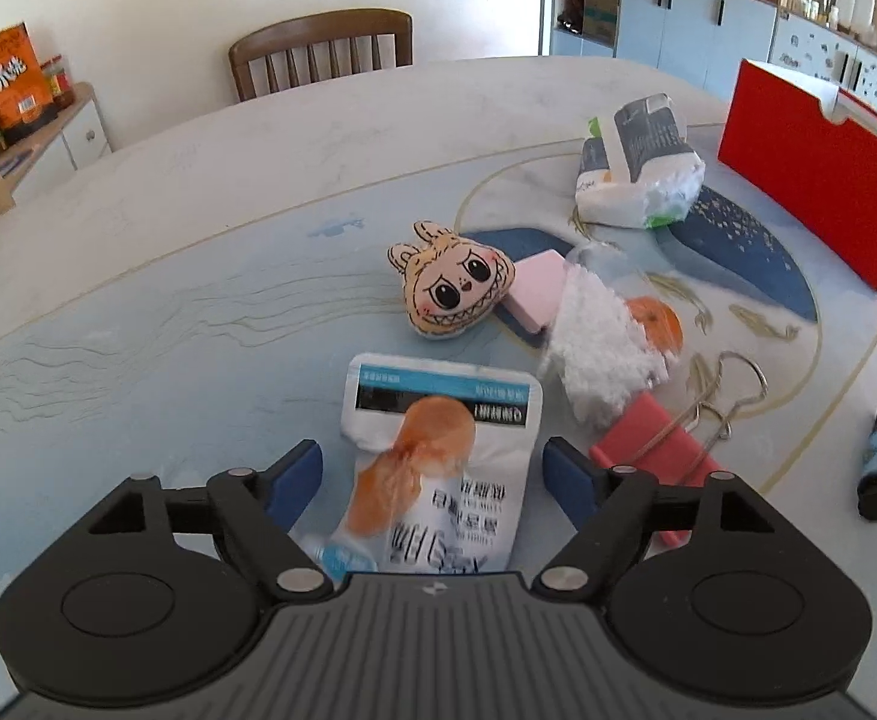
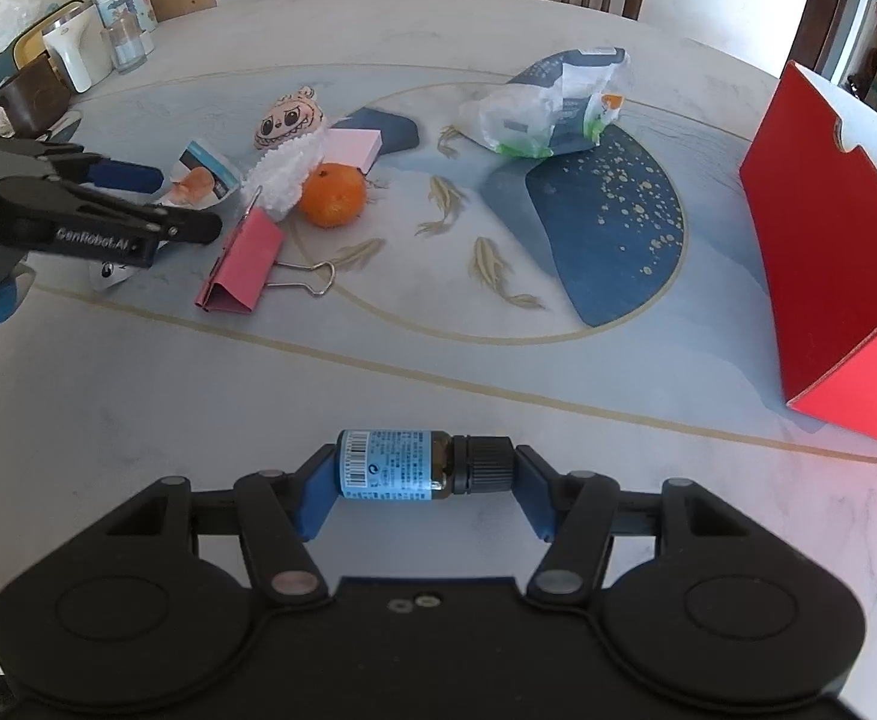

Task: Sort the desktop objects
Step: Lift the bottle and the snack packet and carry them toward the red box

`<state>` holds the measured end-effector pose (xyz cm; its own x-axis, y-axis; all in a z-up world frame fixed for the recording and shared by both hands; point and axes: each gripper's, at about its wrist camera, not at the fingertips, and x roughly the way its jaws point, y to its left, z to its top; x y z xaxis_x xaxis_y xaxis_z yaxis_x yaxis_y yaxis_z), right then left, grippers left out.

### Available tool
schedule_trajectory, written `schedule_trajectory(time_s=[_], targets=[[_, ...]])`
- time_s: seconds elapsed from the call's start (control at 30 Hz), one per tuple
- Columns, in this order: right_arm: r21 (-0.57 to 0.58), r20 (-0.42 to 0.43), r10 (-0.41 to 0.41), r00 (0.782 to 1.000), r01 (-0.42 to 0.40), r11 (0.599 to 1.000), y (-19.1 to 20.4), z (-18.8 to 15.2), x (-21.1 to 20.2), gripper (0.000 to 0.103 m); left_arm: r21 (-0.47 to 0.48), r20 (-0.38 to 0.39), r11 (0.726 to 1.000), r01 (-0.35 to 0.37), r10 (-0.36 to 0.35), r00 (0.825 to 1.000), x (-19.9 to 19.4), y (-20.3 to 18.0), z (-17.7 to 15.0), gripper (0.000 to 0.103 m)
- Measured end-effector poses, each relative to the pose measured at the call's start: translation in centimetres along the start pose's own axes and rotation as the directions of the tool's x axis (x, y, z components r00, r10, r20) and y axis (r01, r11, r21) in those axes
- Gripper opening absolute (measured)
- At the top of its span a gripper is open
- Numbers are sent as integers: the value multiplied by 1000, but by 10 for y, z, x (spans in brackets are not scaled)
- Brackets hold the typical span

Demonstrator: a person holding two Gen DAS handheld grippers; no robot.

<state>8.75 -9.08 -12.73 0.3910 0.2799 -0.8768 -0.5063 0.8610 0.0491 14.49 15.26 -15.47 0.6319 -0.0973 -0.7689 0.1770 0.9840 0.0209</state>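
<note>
Brown bottle (image 2: 420, 465) clamped sideways in right jaws; left jaws wide, straddling snack packet (image 1: 438, 462), seemingly untouched.

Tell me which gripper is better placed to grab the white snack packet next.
Left. The left gripper is open with the snack packet between its fingers, while the right gripper is shut on the small bottle.

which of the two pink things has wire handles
The pink binder clip, lying beside the orange. The other, a plain pink block behind the plush toy, has none.
</note>
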Motion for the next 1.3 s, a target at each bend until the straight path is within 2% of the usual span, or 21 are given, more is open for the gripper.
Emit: schedule_trajectory(time_s=[0.17, 0.2, 0.23, 0.37, 0.47, 0.87, 1.3], targets=[[-6, 4, -3, 1000, 3, 1000, 0, 0, 1, 61, 3, 3, 1000, 4, -4, 1000, 2, 0, 1, 80], [-6, 5, -2, 1000, 2, 1000, -1, 0, 1, 61, 4, 2, 1000, 5, -5, 1000, 2, -1, 1, 77], [-4, 7, -1, 1000, 1, 1000, -1, 1, 1, 61, 7, 4, 1000, 6, -6, 1000, 1, -2, 2, 69], [-1, 11, -3, 1000, 3, 1000, -3, 1, 2, 61, 8, 1, 1000, -9, 9, 1000, -2, -4, 3, 65], [0, 15, 2, 1000, -2, 1000, -3, 2, 0, 61, -37, -3, 999, -2, 2, 1000, -6, 0, 2, 63], [6, 48, 11, 999, -12, 1000, -17, 12, -22, 61, -207, 20, 978, 1, 3, 1000, -48, 5, -12, 62], [-7, 101, 66, 993, -66, 998, -43, 25, -51, 61, -301, 53, 953, -13, 30, 998, -91, -14, -12, 62]])
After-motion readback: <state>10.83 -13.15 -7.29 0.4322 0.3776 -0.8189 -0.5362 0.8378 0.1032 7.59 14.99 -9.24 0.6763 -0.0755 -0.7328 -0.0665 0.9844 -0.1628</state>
